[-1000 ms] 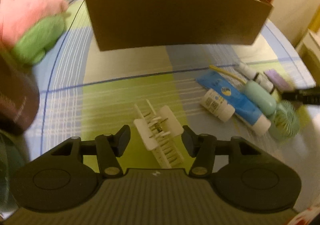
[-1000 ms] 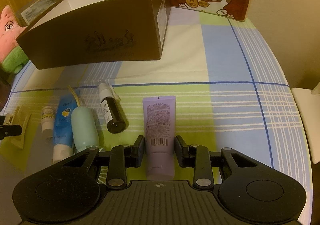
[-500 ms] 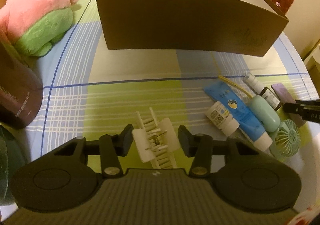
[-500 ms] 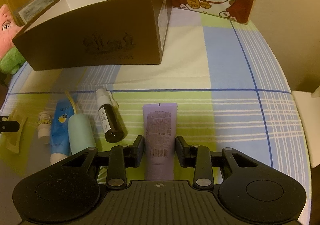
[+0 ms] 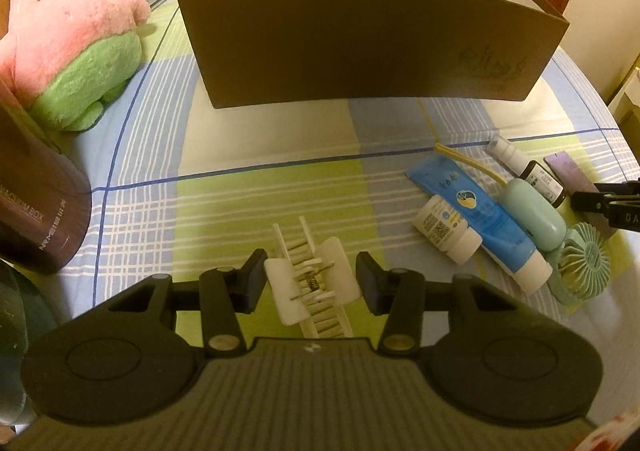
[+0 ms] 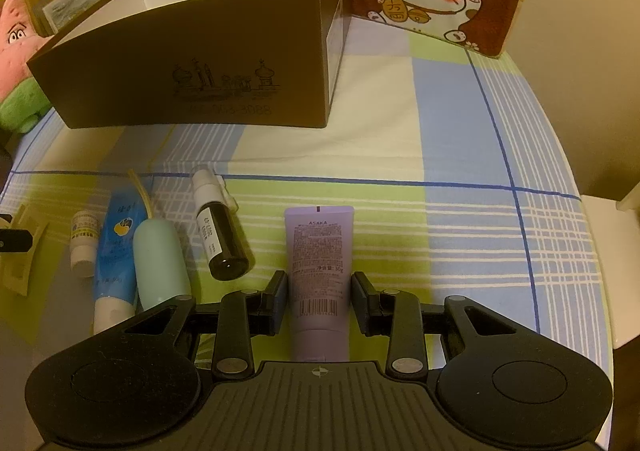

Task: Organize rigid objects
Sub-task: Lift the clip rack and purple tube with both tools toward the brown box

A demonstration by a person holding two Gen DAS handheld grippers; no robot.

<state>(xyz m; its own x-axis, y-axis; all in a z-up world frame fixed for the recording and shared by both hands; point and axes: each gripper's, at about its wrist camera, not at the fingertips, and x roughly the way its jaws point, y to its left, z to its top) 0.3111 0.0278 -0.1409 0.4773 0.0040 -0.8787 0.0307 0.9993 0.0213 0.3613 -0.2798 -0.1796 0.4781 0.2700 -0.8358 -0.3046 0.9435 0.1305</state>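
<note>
Both grippers stood spread around an item each on the checked tablecloth [image 6: 460, 155], gripping neither

The left gripper [image 5: 311, 275] had its jaws apart on either side of a white plastic toothed hair claw clip [image 5: 310, 283], a thin gap on both sides; the clip lay flat, its teeth running toward 11 o'clock. The right gripper [image 6: 319, 299] straddled a flat lilac plastic cosmetic tube [image 6: 319, 271] lying lengthwise, crimped end at 12 o'clock, pads just beside its edges but not clearly pressing. At 12 o'clock from both sat the open brown cardboard box [image 6: 192, 91] with white inner walls. Toward 9 o'clock of the lilac tube lay a dark glass spray bottle [image 6: 218, 227], a mint-green fan handle [image 6: 160, 267], a blue squeeze tube [image 6: 114, 255] and a small white pill bottle [image 6: 83, 237], side by side
</note>
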